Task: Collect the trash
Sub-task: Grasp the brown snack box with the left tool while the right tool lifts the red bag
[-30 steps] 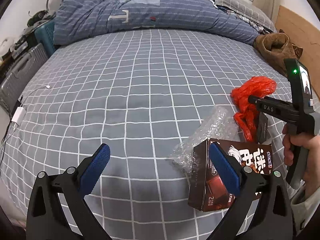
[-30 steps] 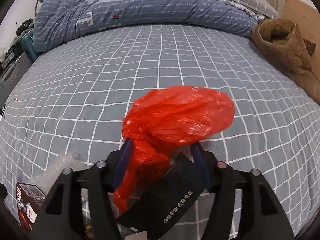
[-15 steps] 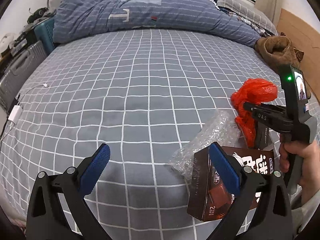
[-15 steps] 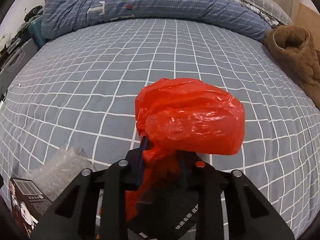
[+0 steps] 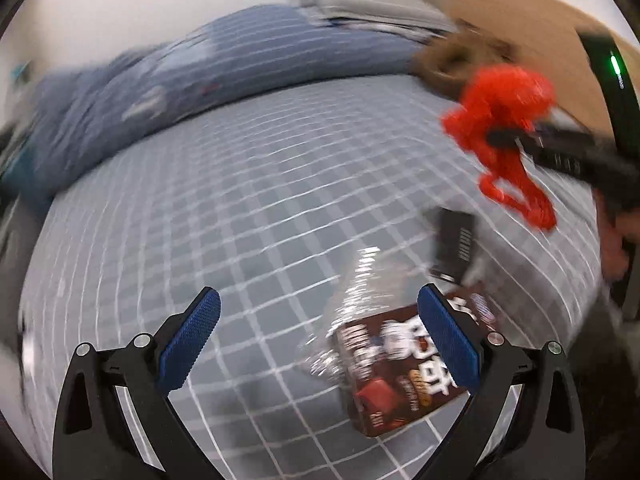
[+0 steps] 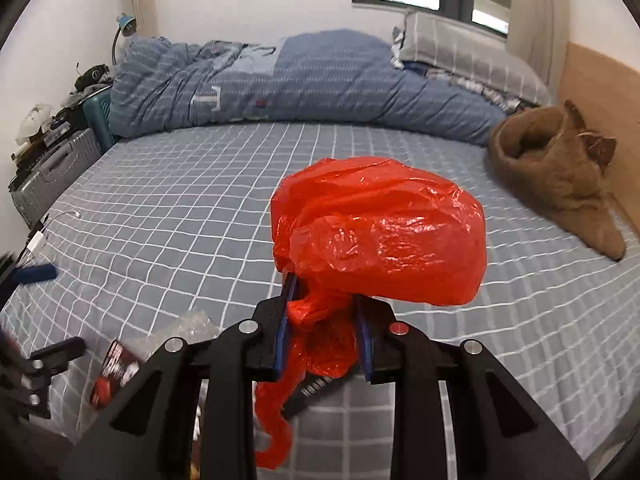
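My right gripper (image 6: 325, 312) is shut on a crumpled red plastic bag (image 6: 380, 240), which hangs clear of the checked grey bed; the bag (image 5: 504, 124) and that gripper (image 5: 504, 138) show at upper right in the blurred left wrist view. My left gripper (image 5: 320, 336) stands open above the bed with nothing between its blue pads. Under its right finger lies a brown snack box (image 5: 404, 372) beside a clear crinkled wrapper (image 5: 360, 296). A black flat packet (image 5: 454, 240) lies on the sheet just past them. The box (image 6: 114, 372) and wrapper (image 6: 188, 326) sit at lower left in the right wrist view.
A rolled blue duvet (image 6: 296, 80) and a grey pillow (image 6: 460, 48) line the far side of the bed. A brown plush item (image 6: 560, 172) lies at the right by the wooden headboard. A grey suitcase (image 6: 52, 176) and clutter stand off the left edge. A white cable (image 6: 44, 228) lies there.
My right gripper closed on the red bag and lifted it off the black packet, which stays on the bed. My left gripper rose and rolled, still open.
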### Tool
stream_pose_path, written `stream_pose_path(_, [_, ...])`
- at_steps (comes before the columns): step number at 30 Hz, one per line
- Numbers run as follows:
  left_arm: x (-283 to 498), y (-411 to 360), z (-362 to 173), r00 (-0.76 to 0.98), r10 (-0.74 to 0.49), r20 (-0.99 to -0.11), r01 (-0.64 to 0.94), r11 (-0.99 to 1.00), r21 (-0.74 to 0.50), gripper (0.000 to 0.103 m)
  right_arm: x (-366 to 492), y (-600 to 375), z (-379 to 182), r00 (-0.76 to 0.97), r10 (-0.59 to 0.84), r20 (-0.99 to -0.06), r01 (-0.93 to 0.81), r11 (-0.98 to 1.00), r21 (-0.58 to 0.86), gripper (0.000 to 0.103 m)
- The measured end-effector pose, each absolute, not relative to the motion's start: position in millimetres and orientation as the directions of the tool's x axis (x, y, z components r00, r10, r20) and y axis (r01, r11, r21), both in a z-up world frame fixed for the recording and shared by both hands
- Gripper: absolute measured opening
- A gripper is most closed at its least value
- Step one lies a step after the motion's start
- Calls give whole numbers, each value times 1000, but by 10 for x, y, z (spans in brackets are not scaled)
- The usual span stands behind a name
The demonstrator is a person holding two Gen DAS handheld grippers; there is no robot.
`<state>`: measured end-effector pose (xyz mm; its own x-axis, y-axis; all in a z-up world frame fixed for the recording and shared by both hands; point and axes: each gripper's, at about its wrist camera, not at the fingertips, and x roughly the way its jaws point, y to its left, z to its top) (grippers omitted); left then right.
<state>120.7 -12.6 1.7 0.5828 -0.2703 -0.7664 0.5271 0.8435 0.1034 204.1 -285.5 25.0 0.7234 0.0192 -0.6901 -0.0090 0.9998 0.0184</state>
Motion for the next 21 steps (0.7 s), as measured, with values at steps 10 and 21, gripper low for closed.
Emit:
stream_pose_path(10, [1032, -701, -109, 355, -325, -877, 893, 396, 215, 97, 1254, -3426, 334, 695, -6, -719, 77, 995, 66, 26])
stream_pose_path(21, [800, -1058, -591, 201, -151, -968, 979, 48, 196, 97, 1259, -3737, -139, 635, 17, -773, 123, 985, 123, 26])
